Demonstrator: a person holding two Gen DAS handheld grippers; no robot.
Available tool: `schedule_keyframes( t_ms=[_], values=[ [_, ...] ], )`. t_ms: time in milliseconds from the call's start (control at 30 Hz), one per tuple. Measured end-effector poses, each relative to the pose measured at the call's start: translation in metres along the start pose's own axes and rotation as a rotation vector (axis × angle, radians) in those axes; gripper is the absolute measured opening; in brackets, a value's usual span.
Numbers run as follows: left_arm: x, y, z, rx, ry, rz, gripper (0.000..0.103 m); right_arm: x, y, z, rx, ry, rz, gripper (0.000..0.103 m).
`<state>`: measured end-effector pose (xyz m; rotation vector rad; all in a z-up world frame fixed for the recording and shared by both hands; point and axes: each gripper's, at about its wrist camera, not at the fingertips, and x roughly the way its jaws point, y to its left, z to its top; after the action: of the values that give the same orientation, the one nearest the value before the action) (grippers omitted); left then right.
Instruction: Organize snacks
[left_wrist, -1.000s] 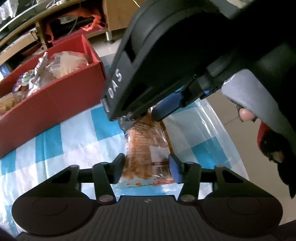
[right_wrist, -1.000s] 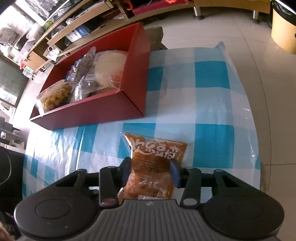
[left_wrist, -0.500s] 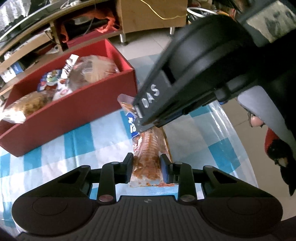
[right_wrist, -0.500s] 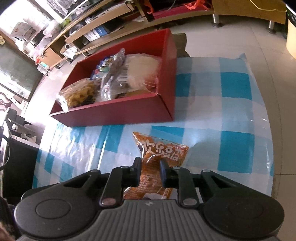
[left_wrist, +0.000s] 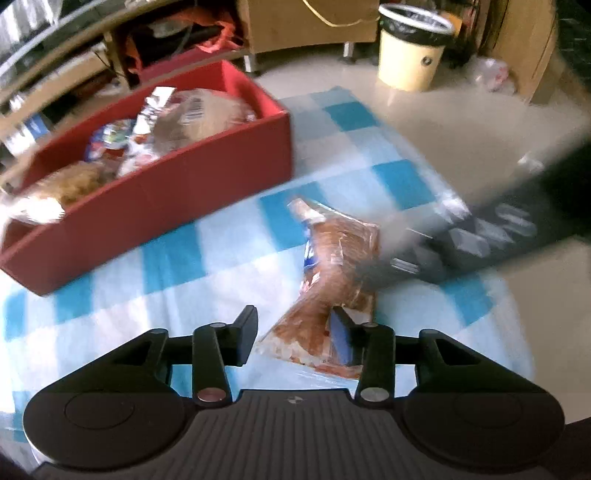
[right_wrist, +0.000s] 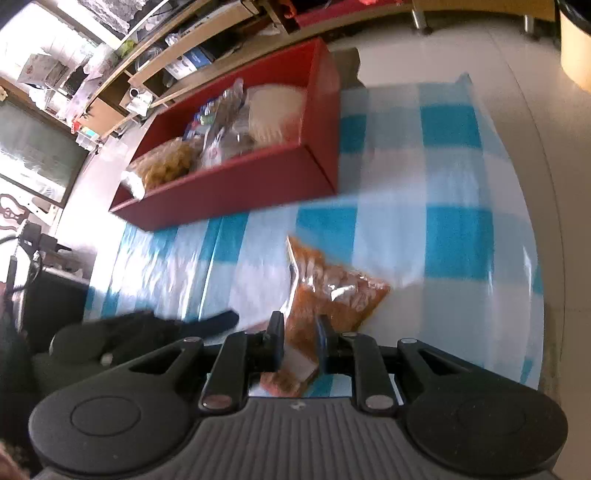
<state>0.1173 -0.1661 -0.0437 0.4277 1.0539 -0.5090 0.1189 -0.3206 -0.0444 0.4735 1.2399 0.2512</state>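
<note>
I see a table under a glossy blue-and-white checked cloth (right_wrist: 458, 229), carrying a long red cardboard box (right_wrist: 236, 184) and an orange plastic snack packet (right_wrist: 332, 291).

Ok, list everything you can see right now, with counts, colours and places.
Orange plastic snack packet: one, orange-brown, on the cloth, pinched by the right gripper.
Red rectangular cardboard box: one, red, far left on the cloth.
Bagged snacks: several, mixed colours, inside the box; exact count unclear.
Blue-and-white checked tablecloth: one, covers the table.
Cream round bin with black liner: one, on the floor beyond.
Wooden shelves: behind the box, cluttered.
Left gripper: black, fingers open, beside the packet.
Right gripper: black, shut on the packet.
</note>
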Motion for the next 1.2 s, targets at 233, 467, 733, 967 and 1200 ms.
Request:
schedule_keyframes(
  t_ms=[233,467,733,967,1200],
  values=[
    [-0.009,0.019,-0.003,0.001,-0.005,-0.068,0.059,-0.023,0.031,-0.023,-0.488,-0.045,-0.223,0.032],
    [-0.009,0.005,-0.009,0.005,-0.031,-0.127,0.087,-0.009,0.049,0.000,-0.895,-0.009,-0.284,0.065],
    [0.021,-0.001,-0.011,0.054,-0.005,-0.021,0.088,0.021,0.020,0.032,-0.920,-0.008,-0.295,0.067],
    [0.024,0.034,-0.001,0.122,0.023,-0.011,0.084,0.033,0.026,-0.003,-1.025,0.052,-0.181,0.067],
    [0.023,0.068,0.002,0.189,0.036,-0.049,0.077,0.022,0.056,-0.012,-1.187,0.012,-0.191,0.071]
  ],
)
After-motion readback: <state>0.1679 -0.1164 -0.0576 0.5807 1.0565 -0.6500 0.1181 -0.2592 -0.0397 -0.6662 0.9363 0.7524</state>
